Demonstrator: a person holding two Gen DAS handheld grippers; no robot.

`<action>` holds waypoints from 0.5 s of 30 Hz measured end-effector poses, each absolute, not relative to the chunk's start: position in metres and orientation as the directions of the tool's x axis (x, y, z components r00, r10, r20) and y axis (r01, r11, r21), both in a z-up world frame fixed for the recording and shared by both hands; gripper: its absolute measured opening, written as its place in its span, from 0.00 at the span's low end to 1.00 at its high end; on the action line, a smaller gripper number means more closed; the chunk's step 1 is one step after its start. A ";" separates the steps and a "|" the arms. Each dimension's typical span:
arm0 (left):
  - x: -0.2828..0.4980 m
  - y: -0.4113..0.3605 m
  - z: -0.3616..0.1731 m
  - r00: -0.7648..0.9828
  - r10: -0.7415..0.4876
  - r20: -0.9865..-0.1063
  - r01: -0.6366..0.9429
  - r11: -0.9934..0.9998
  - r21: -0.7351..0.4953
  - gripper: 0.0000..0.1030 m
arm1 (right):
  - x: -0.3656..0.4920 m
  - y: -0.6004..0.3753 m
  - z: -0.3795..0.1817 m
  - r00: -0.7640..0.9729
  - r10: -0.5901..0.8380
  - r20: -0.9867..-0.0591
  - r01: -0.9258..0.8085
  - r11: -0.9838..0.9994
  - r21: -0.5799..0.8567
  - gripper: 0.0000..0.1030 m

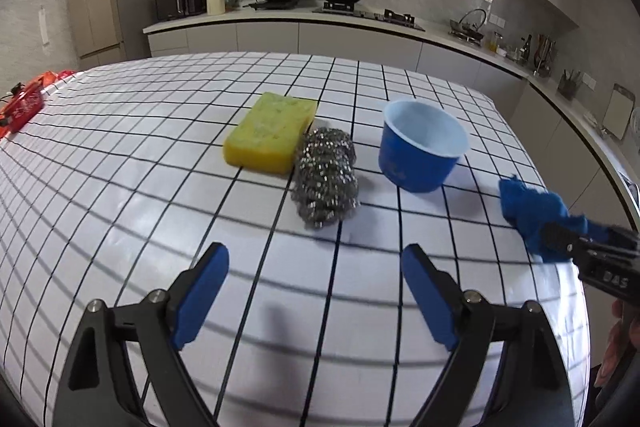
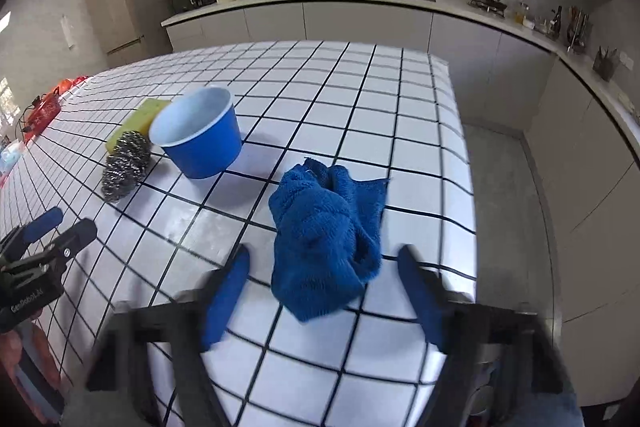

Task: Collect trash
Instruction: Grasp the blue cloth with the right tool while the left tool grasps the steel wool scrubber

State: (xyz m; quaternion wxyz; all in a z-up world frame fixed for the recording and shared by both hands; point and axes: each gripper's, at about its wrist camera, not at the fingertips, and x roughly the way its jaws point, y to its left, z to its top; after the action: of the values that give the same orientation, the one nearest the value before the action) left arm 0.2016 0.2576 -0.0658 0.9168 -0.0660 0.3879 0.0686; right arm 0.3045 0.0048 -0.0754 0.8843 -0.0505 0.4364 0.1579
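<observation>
A yellow sponge [image 1: 270,134], a steel wool scourer [image 1: 326,183] and an empty blue paper cup [image 1: 422,147] sit in a row on the checked tablecloth [image 1: 160,187]. My left gripper [image 1: 314,291] is open and empty, just short of the scourer. A crumpled blue cloth [image 2: 326,235] lies near the table's right edge. My right gripper [image 2: 324,287] is open, its fingers either side of the cloth's near end, not closed on it. The cup [image 2: 198,131], scourer [image 2: 124,165] and sponge [image 2: 138,121] also show in the right wrist view.
Red packets [image 1: 24,105] lie at the table's far left edge. The table's right edge [image 2: 466,187] drops to the floor. A kitchen counter with pans and a hob [image 1: 340,7] runs behind.
</observation>
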 end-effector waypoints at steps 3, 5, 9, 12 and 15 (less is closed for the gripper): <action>0.221 0.261 -0.068 0.683 0.063 -0.728 -0.171 0.982 -0.075 0.86 | 0.320 0.008 -0.082 0.564 0.230 -0.793 -0.304 0.951 0.059 0.36; 0.233 0.263 -0.072 0.677 0.055 -0.734 -0.164 0.983 -0.077 0.84 | 0.333 0.013 -0.082 0.565 0.227 -0.793 -0.297 0.953 0.062 0.36; 0.251 0.266 -0.078 0.659 0.038 -0.751 -0.154 0.984 -0.085 0.80 | 0.354 0.022 -0.083 0.572 0.220 -0.790 -0.292 0.955 0.055 0.36; 0.260 0.266 -0.083 0.640 0.026 -0.768 -0.146 0.985 -0.088 0.75 | 0.368 0.028 -0.085 0.575 0.218 -0.789 -0.292 0.955 0.051 0.37; 0.265 0.266 -0.083 0.628 0.025 -0.778 -0.144 0.986 -0.084 0.67 | 0.378 0.032 -0.086 0.574 0.209 -0.792 -0.288 0.957 0.044 0.39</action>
State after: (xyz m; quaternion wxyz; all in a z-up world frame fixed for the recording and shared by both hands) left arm 0.2647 0.2663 -0.0834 0.8996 -0.0690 0.4286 0.0469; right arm 0.3778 0.0323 -0.0856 0.8860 -0.0451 0.4397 0.1404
